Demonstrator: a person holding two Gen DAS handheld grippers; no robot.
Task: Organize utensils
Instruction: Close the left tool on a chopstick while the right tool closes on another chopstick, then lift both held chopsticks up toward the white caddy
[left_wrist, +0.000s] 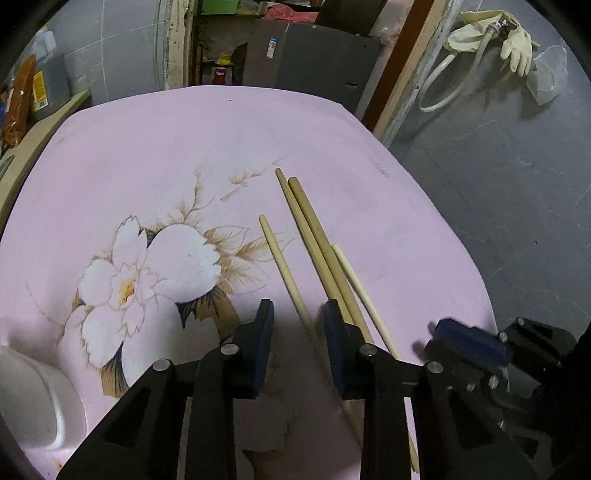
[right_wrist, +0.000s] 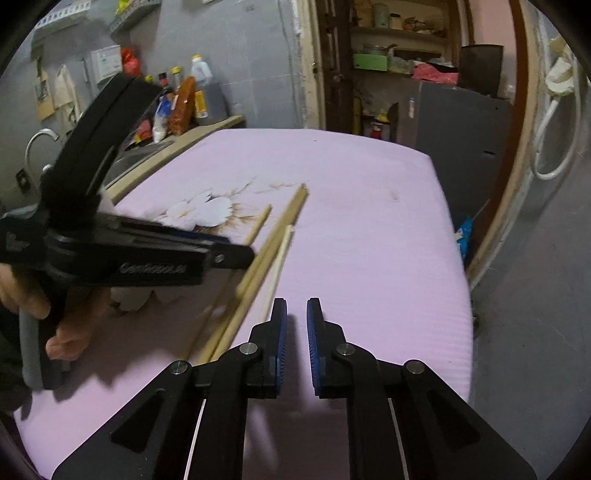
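Several wooden chopsticks (left_wrist: 317, 243) lie on a pink flowered tablecloth (left_wrist: 147, 155). In the left wrist view my left gripper (left_wrist: 297, 314) is open, its jaws astride the left single chopstick (left_wrist: 282, 266); the pair of chopsticks runs under its right finger. My right gripper (right_wrist: 296, 310) is open by a narrow gap and empty, hovering just right of the chopsticks (right_wrist: 258, 266). It shows blurred at the lower right of the left wrist view (left_wrist: 465, 343). The left gripper also shows in the right wrist view (right_wrist: 229, 254).
A white bowl (left_wrist: 33, 398) sits at the table's near left. A counter with bottles (right_wrist: 184, 107) runs along the left side. The table's right edge (right_wrist: 458, 280) drops to a grey floor. A doorway with shelves (right_wrist: 399, 62) is behind.
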